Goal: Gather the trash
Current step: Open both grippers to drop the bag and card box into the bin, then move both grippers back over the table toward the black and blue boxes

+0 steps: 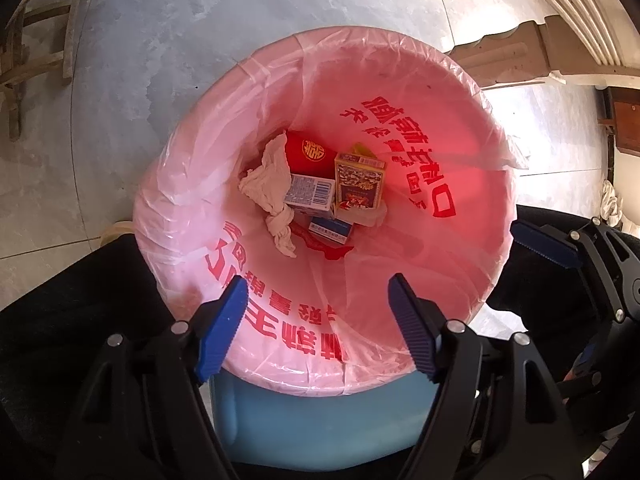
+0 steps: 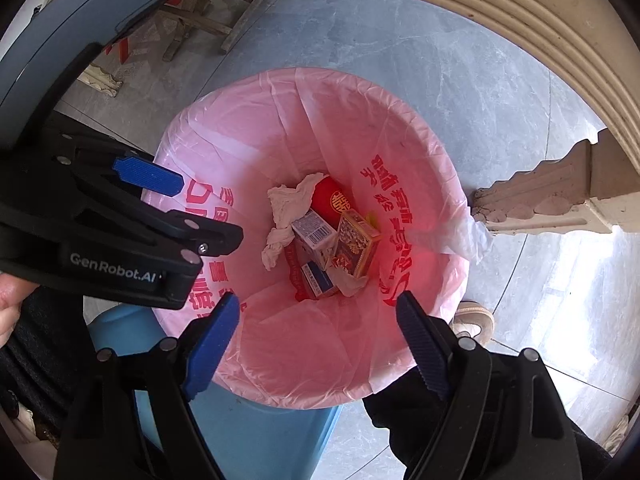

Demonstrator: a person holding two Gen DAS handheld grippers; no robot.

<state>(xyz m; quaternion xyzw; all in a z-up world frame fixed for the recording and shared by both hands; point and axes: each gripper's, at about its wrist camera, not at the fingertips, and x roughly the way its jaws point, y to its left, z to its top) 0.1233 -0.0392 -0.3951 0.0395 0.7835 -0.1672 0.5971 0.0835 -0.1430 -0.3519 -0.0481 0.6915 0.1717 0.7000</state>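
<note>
A blue trash bin (image 1: pixel 320 420) lined with a pink plastic bag (image 1: pixel 440 152) stands on the floor below both grippers; it also shows in the right wrist view (image 2: pixel 256 436). At its bottom lie a crumpled tissue (image 1: pixel 268 184), a red packet (image 1: pixel 312 152), a patterned gold and blue box (image 1: pixel 358 184), a white barcode box (image 1: pixel 310 192) and a small blue and white box (image 1: pixel 330 232). My left gripper (image 1: pixel 316 296) is open and empty above the bin's near rim. My right gripper (image 2: pixel 318 314) is open and empty above the rim too.
The floor is grey marble tile (image 1: pixel 240 12). A cream moulded table edge and carved leg (image 2: pixel 560 196) stand to the right. Wooden stool legs (image 2: pixel 204 20) stand at the far left. A beige shoe (image 2: pixel 476 318) is beside the bin.
</note>
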